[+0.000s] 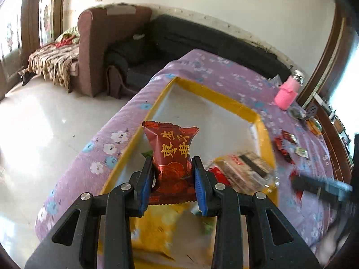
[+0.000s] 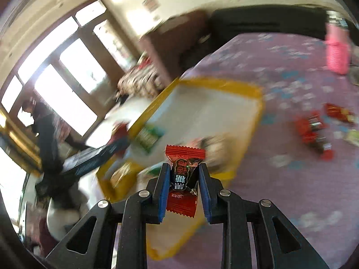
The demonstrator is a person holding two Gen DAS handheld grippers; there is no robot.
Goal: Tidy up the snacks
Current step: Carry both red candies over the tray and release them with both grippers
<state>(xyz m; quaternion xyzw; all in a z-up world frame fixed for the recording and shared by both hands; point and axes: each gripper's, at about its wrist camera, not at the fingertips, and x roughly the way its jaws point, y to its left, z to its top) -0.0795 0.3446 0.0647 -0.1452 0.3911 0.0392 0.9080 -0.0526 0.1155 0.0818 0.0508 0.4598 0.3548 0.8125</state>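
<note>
**Both hand-held grippers clamped and angled down**

The left hand-held gripper [image 1: 171, 168] points forward and downward, its black arms rising from 6 o'clock and its blue-padded fingers [image 1: 145, 179] pinched on the red packet [image 1: 171, 154] held between them. The right hand-held gripper [image 2: 184, 170] tilts down likewise, its pads [image 2: 165, 186] closed on the small red candy [image 2: 182, 179]. In the left view, the right hand-held gripper is a blur at 4 o'clock.

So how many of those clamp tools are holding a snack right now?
2. The left gripper pinches a dark red snack packet over the yellow tray; the right gripper pinches a small red candy above the tray's edge.
</note>
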